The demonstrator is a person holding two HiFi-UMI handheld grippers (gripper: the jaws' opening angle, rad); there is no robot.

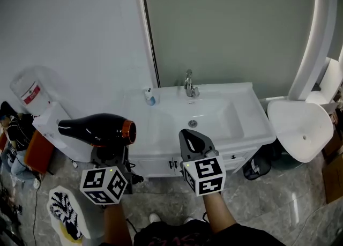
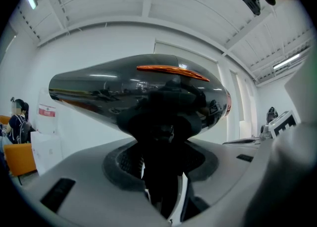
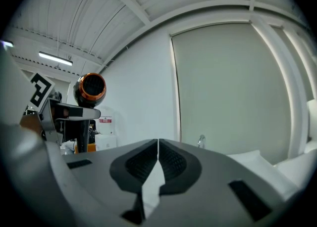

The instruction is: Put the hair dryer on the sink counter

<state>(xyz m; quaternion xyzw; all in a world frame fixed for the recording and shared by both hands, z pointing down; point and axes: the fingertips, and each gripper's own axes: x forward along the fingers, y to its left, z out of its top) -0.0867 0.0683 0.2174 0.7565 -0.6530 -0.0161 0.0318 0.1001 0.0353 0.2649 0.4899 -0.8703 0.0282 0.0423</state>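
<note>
Grips dryer (image 1: 97, 129) by handle in left gripper (image 1: 109, 153), aloft, not yet on counter (image 1: 251, 115); shows right gripper (image 1: 192, 139) pressed together, empty; pickup done, set-down left.

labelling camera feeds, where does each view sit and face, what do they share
Head view: on the person's head, steeply down at the white sink counter and chrome tap; forearms, left gripper and right gripper show.
Left gripper view: on that gripper, along its jaws, clamped on the glossy black, orange-ringed hair dryer.
Right gripper view: on that gripper, jaws shut and empty, facing the wall.
Shared: all three show the hair dryer.
</note>
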